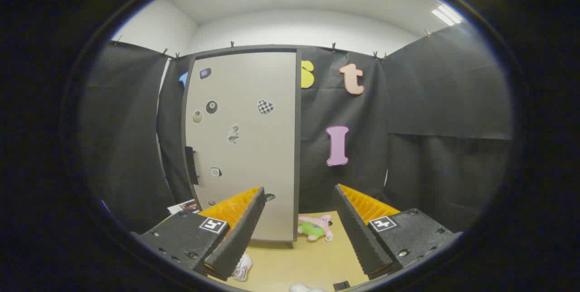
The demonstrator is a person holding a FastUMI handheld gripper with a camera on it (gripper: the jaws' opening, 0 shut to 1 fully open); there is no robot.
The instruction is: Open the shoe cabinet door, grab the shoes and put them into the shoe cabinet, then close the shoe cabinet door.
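the cabinet (242,147) stands beyond the fingers, its door (244,115) closed, handle (191,165) on the door's left edge. the gripper (299,206) is spread wide, holding nothing. a plush toy (316,228) lies between the fingers. a shoe (241,268) peeks under the left finger.

The cabinet (242,147) stands on the counter (299,262), beyond the gripper (299,201). A plush toy (316,227) lies just right of its base, between the spread fingers.

One shoe cabinet (240,147), one plush toy (316,228), one shoe (241,268), one claw (299,201), parted
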